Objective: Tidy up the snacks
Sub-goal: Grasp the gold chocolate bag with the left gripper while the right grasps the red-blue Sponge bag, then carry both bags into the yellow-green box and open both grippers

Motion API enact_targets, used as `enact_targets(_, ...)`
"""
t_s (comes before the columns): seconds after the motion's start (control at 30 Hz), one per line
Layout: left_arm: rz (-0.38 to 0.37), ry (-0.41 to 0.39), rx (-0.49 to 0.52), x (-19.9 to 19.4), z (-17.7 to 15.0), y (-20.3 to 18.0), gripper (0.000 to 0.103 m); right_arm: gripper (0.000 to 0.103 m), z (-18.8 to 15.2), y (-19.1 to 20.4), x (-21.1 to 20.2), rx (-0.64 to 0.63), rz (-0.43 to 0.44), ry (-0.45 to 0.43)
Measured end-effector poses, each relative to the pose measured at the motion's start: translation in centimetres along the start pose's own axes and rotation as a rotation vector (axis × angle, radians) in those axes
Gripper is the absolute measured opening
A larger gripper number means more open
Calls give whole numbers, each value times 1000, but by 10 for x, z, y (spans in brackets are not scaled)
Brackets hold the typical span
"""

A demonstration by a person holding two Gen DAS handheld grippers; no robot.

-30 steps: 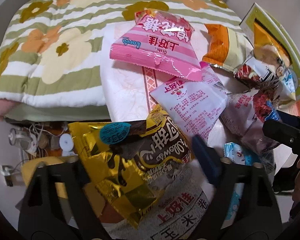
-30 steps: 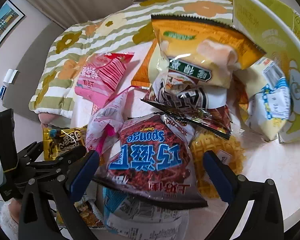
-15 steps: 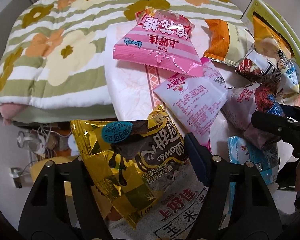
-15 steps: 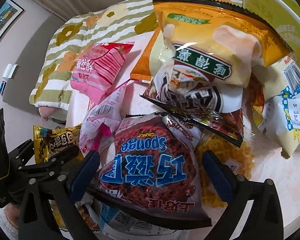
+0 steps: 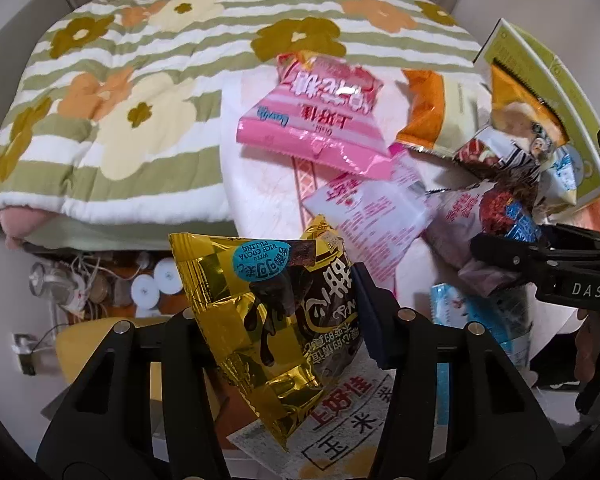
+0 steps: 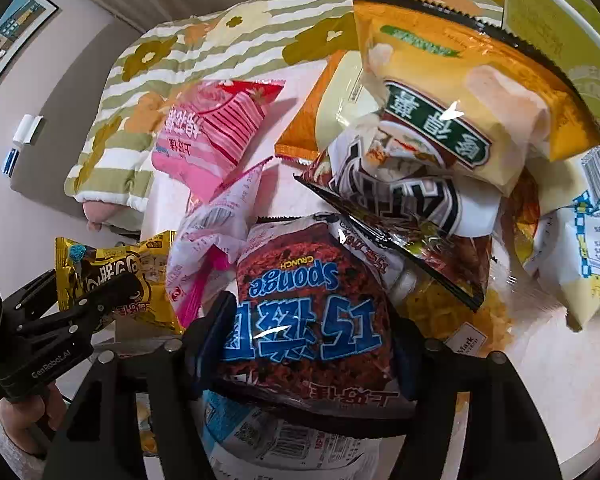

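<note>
While both tongs are closing on a packet, you are in the pick-up step of sorting the snacks. Your left tongs (image 5: 284, 312) have just been closing and now pinch the gold cocoa-filling packet (image 5: 268, 320), which hangs off the near-left edge of the tabletop (image 5: 260, 184) beside a white corn-snack bag (image 5: 340, 420). Your right tongs (image 6: 312, 332) have just been closing around the red Sponge Crunch packet (image 6: 312, 300); the blue pads (image 6: 216, 328) appear pressed into its sides, so treat it as gripped, and the packet rests at the front of the heap, partly over a blue-and-white packet (image 6: 260, 436).

The remaining snacks lie loose behind: a pink striped bag (image 5: 324, 112), an orange-and-cream bag (image 6: 460, 92) and a dark foil packet (image 6: 400, 208), which overlaps the Sponge Crunch packet's far corner.

For the next move, lift each packet straight up and clear of its neighbours before carrying it across. Expect the overlapping foil packet to drag, and confirm that the grip holds on the puffed bag.
</note>
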State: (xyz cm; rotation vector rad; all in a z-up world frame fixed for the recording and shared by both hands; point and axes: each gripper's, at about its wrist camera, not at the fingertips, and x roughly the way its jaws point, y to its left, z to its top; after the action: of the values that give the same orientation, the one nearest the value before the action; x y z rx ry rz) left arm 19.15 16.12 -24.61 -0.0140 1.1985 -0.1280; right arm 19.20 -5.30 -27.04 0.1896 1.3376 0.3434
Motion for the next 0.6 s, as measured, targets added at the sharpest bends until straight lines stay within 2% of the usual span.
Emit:
enact_targets(0.33,-30,-87,-18,-42,10,-2,47,61,-9,7,-41,18,57,-65)
enact_targets(0.6,-82,-186,-6,-85,20,-20,47,61,-21,20,-91,8,79,-151)
